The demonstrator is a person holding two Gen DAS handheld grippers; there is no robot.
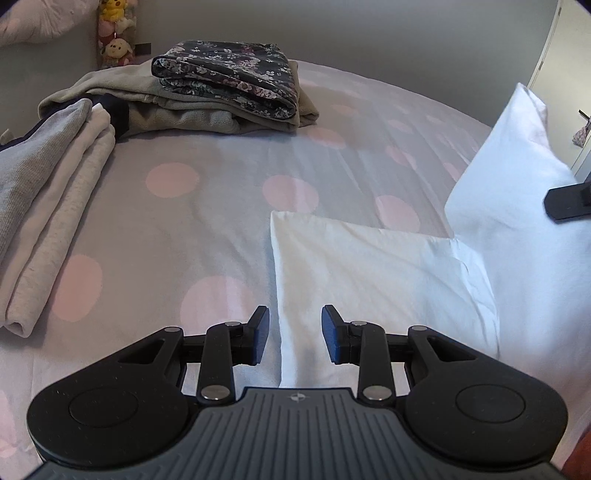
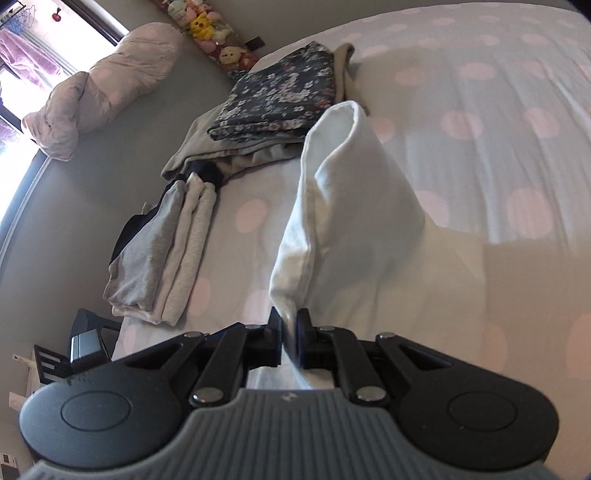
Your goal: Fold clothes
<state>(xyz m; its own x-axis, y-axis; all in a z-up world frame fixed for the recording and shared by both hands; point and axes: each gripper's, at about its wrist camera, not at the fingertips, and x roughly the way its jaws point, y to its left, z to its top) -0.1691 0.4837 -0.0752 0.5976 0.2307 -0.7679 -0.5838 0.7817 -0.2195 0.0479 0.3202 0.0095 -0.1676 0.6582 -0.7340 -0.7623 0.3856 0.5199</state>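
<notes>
A white garment (image 1: 369, 266) lies partly flat on the dotted bed sheet (image 1: 203, 221). Its right part is lifted into a tall fold (image 1: 517, 177). My left gripper (image 1: 295, 317) hovers open over the flat part's left edge, and the pads do not press on the cloth. In the right wrist view my right gripper (image 2: 290, 321) is shut on a corner of the white garment (image 2: 351, 192), which rises from the bed as a curled flap. A black piece of the right gripper (image 1: 569, 201) shows at the left view's right edge.
A folded floral garment (image 1: 229, 74) sits on a beige one (image 1: 147, 99) at the bed's far side. A folded grey and cream pile (image 1: 48, 192) lies on the left. Plush toys (image 2: 214, 33) and a bundled pink duvet (image 2: 99, 85) lie beyond the bed.
</notes>
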